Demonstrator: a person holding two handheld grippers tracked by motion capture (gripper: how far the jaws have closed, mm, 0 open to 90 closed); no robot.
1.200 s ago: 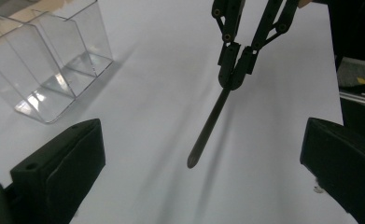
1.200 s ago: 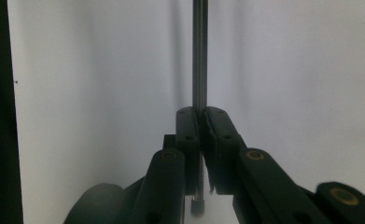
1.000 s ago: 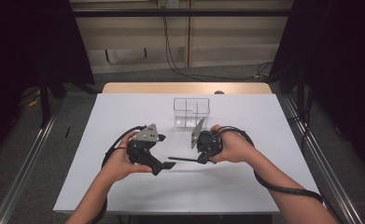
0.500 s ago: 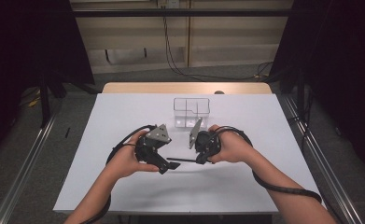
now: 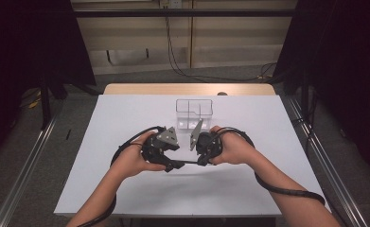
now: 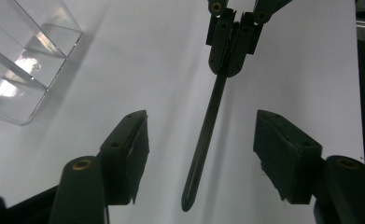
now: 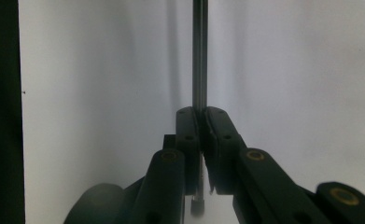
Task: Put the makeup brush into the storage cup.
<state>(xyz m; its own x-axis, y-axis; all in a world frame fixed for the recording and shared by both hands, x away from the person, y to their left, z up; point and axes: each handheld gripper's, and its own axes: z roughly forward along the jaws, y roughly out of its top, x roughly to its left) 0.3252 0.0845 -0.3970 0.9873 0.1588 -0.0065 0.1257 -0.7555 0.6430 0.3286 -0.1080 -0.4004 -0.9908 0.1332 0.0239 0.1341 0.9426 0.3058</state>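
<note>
Thin dark rod (image 6: 207,126) clamped at one end in right gripper (image 7: 201,122), held above the white table (image 5: 102,189). Rod's free end btwn left gripper (image 6: 201,140) pads, jaws just been closing, not yet touching. Clear divided box (image 5: 194,113) just beyond both grippers.

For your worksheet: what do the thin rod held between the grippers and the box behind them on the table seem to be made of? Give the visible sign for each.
Rod: probably metal with a dark, smooth, slightly shiny finish; a pale glint runs along its straight length. Coated plastic cannot be ruled out.

Box: clear hard plastic or glass, glossy; the white table shows through its walls and inner dividers, and the edges catch bright reflections.
</note>
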